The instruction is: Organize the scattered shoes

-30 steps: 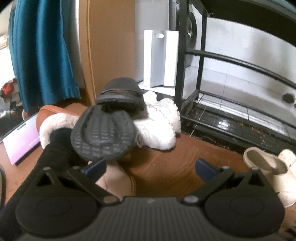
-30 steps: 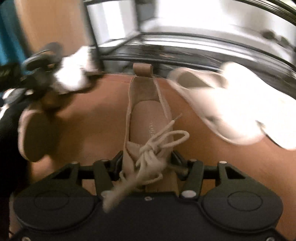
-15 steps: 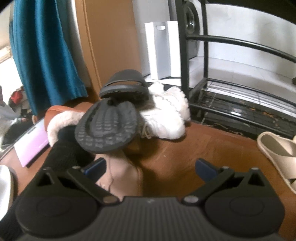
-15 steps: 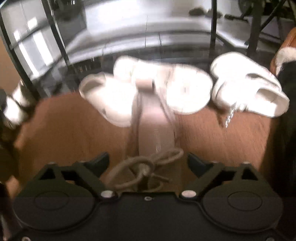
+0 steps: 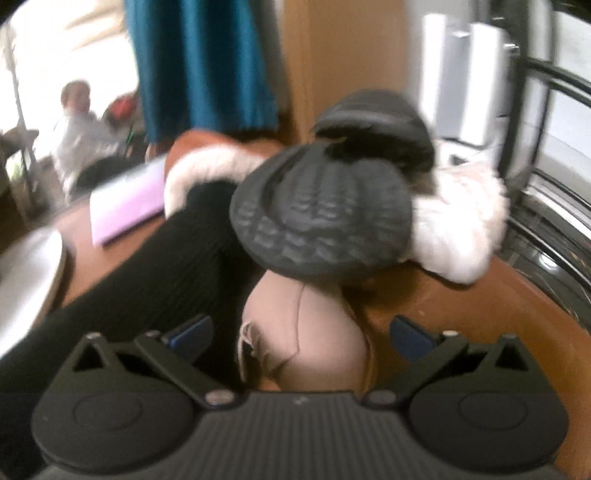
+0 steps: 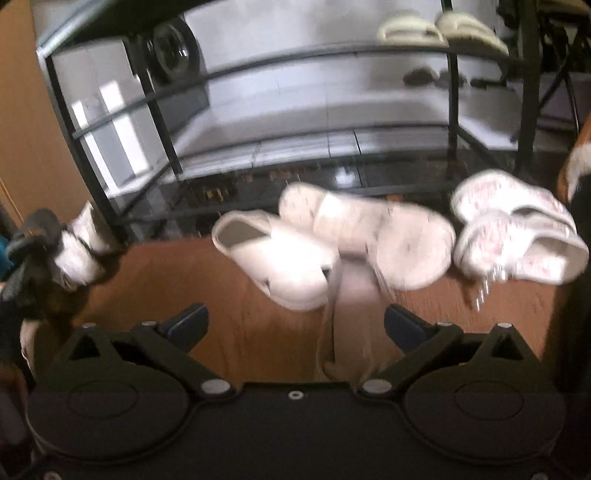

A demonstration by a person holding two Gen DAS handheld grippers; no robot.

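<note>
In the left wrist view my left gripper is open, its jaws on either side of a beige shoe lying on the brown floor. Behind it a dark grey slipper lies sole-up on another dark slipper, a white fluffy shoe and a tall black boot. In the right wrist view my right gripper is open and empty above a second beige shoe on the floor. Two white sandals and a white patterned pair lie beyond it.
A black metal shoe rack stands behind the sandals, with pale slippers on its top shelf. In the left wrist view there are a fur-lined brown boot, a purple box, a teal curtain and a seated person.
My right gripper has opened and let go of the beige laced shoe, which now lies on the floor by the white sandals. My left gripper has moved closer to the other beige shoe.
</note>
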